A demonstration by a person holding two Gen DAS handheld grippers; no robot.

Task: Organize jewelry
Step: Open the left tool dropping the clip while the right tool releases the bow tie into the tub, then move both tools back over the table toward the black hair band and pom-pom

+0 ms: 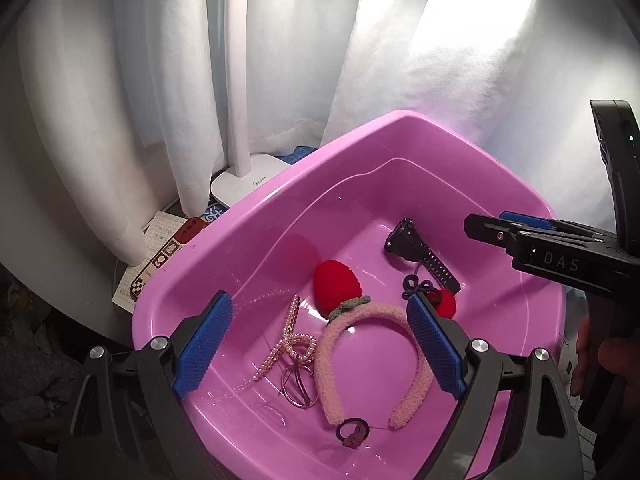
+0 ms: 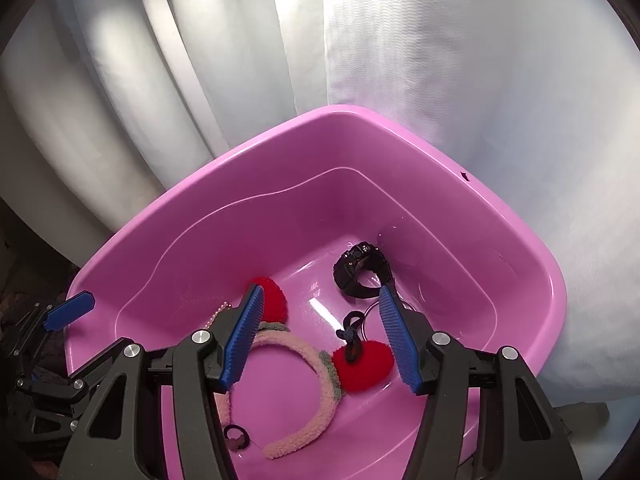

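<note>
Both grippers over pink basin (image 1: 224, 248), jewelry all inside.

Left wrist view: left gripper (image 1: 320, 344) fingers spread wide, holding nothing; under it pink headband (image 1: 372, 356) with red pompoms, pearl clip (image 1: 286, 340) to its left, black watch (image 1: 420, 252) at far side. Right wrist view: right gripper (image 2: 320, 340) fingers also wide apart, holding nothing, above headband (image 2: 312, 380); watch (image 2: 362, 270) just beyond the fingertips.
</note>
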